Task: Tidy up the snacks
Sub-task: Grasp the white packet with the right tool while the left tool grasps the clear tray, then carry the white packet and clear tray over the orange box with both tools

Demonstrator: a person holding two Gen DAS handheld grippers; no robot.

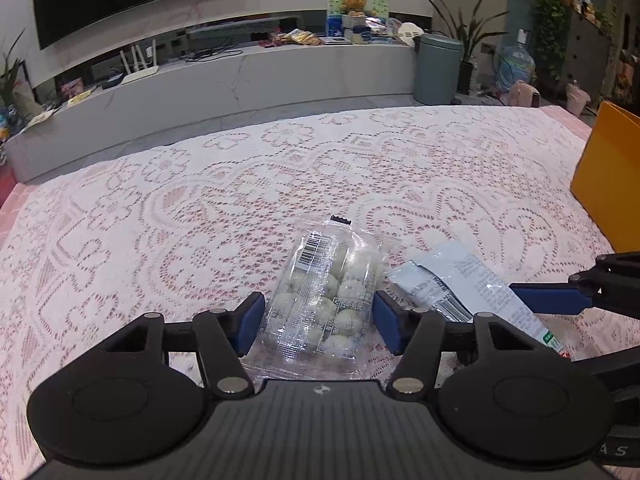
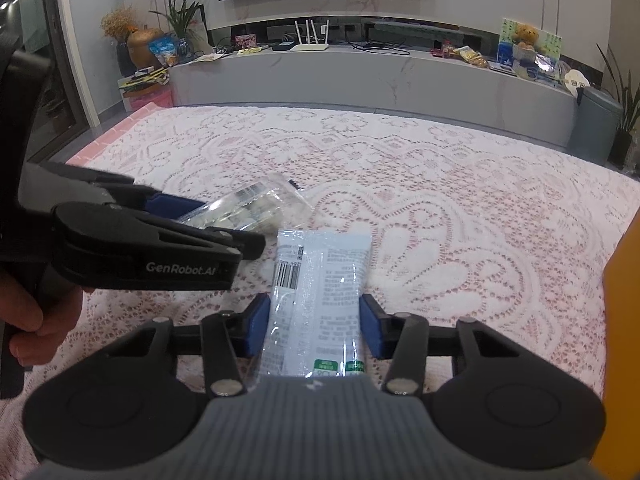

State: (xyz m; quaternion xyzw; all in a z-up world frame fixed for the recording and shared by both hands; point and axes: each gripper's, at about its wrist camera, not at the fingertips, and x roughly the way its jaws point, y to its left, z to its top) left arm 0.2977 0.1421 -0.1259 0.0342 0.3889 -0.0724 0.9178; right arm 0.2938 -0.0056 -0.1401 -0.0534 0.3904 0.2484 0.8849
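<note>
A clear packet of pale round snacks [image 1: 324, 292] lies on the lace tablecloth between the pads of my left gripper [image 1: 319, 322]. The jaws are open around it, with small gaps on both sides. It also shows in the right wrist view [image 2: 248, 208], with the left gripper [image 2: 200, 220] over it. A light blue snack packet [image 2: 316, 300] lies between the pads of my right gripper [image 2: 314, 330], which is open and close to its sides. The same packet shows in the left wrist view [image 1: 468, 288], with a right gripper finger [image 1: 552, 298] beside it.
An orange box [image 1: 608, 184] stands on the table at the right, seen as an orange edge [image 2: 620, 320] in the right wrist view. The lace-covered table [image 1: 200, 200] stretches ahead. Beyond it are a TV bench and a grey bin [image 1: 436, 68].
</note>
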